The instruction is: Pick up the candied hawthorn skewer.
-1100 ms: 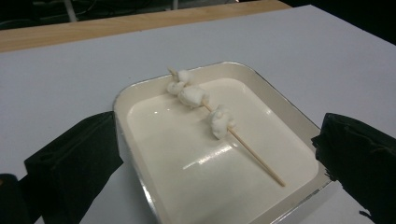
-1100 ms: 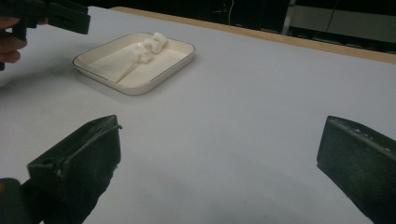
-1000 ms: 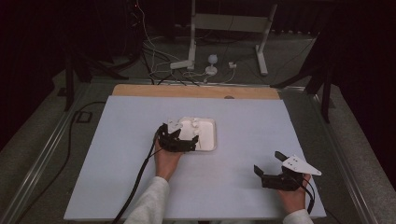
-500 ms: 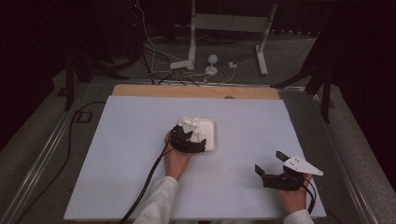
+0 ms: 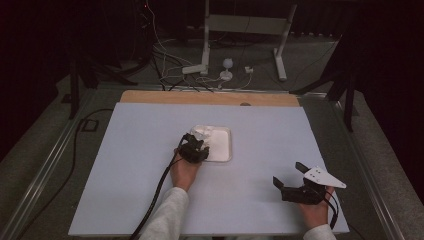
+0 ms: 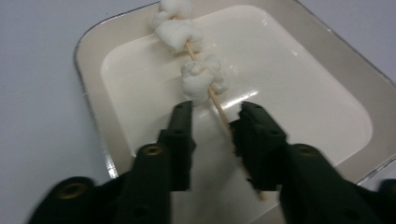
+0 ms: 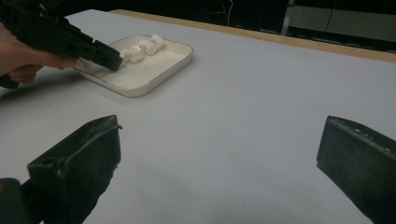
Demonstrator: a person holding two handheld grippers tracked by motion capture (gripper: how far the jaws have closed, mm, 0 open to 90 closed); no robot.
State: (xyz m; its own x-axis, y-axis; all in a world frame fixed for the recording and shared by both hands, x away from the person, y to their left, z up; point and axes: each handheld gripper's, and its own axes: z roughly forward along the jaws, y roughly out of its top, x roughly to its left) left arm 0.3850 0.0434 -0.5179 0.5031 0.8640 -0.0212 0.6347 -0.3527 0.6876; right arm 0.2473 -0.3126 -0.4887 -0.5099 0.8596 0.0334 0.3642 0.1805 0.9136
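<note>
A white tray sits mid-table with a wooden skewer of white marshmallows lying in it. My left gripper reaches over the tray's near left side. Its jaws have just been closing, and the bare stick now lies between them, against one fingertip, with a gap to the other. From the right gripper view, the left gripper points into the tray at the marshmallows. My right gripper rests near the table's front right, jaws wide apart and nothing between them.
A pale blue-grey sheet covers the table, with a wooden strip along the far edge. Beyond it are a metal stand and cables on the floor. A black cable trails from the left gripper towards the front edge.
The left gripper shifted a little right over the tray's near side and its jaws narrowed around the skewer stick. The right gripper stayed put.
</note>
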